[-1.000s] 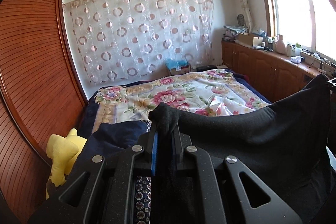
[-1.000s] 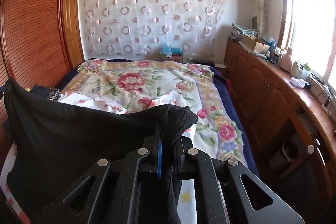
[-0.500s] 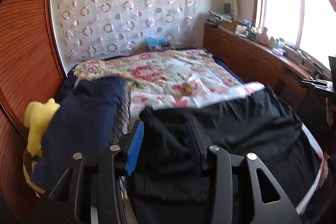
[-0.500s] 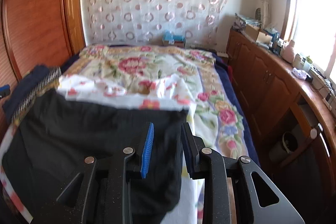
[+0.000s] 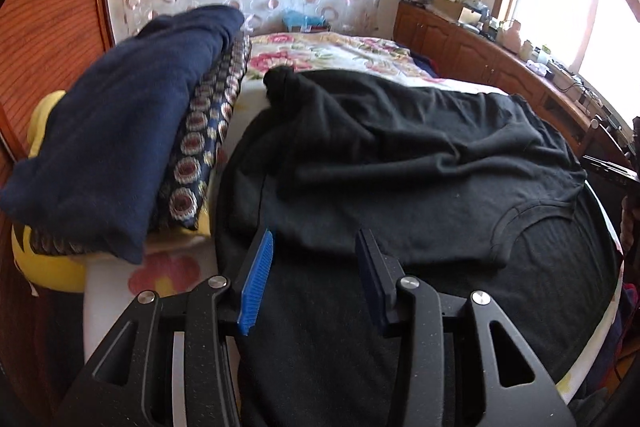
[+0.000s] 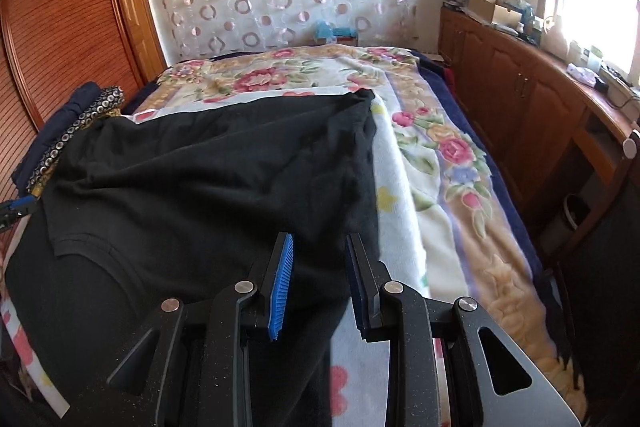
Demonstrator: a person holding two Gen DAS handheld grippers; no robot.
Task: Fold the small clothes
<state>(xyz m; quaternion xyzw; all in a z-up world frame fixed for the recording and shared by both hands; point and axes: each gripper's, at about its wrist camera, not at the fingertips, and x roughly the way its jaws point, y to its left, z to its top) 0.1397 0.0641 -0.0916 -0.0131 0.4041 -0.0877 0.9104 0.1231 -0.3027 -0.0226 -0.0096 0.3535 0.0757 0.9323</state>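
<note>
A black T-shirt [image 5: 400, 167] lies spread across the near end of the bed, its far half folded over toward me, with the neckline showing at the right. One bunched corner [image 5: 280, 79] sticks up at its far left. My left gripper [image 5: 314, 239] hovers open just above the shirt's left part, with nothing between its blue pads. In the right wrist view the same shirt [image 6: 200, 167] lies flat. My right gripper [image 6: 319, 239] stands open over its right edge, and no cloth is pinched there.
A folded navy garment [image 5: 112, 131] lies on a circle-patterned one [image 5: 204, 131] left of the shirt, over a yellow plush toy [image 5: 44, 115]. The floral blanket [image 6: 460, 155] covers the bed beyond. A wooden cabinet [image 6: 520, 87] runs along the right, a slatted wardrobe door [image 5: 48, 27] along the left.
A second ago both grippers held the shirt's corners up in the air. They have opened and let go, the shirt has dropped flat on the bed, and both grippers have sunk toward it.
</note>
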